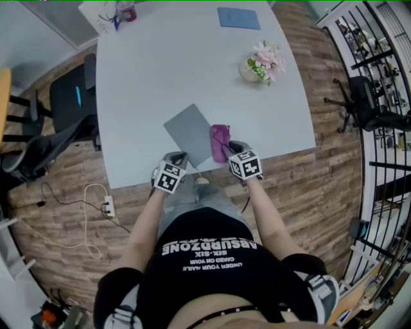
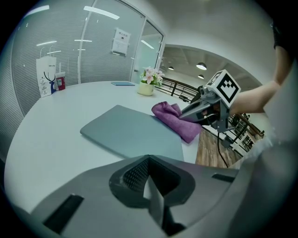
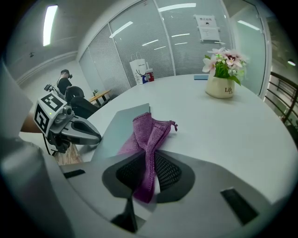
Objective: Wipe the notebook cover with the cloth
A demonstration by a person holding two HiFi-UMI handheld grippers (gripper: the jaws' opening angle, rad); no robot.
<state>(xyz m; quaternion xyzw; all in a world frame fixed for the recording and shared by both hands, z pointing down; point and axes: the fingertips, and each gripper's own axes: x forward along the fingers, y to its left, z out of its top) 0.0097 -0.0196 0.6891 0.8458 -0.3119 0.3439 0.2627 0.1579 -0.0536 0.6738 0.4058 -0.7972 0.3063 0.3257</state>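
Holding the purple cloth (image 3: 148, 132), soft and limp, your right gripper (image 3: 144, 182) is clenched on one end. It touches the thin, stiff gray notebook (image 1: 189, 132) at the table's (image 1: 192, 64) near edge. Your left gripper (image 2: 149, 179) is closed and empty.

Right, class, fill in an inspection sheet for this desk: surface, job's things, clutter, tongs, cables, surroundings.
Surface: white table, mostly bare.
Job's things: grey notebook flat near the front edge; purple cloth at its right edge.
Clutter: flower pot, blue pad, paper bag, far side.
Tongs: left tongs shut, empty; right tongs shut on the cloth.
Cables: power strip with white lead on the floor.
Surroundings: black chair at left, railing at right.
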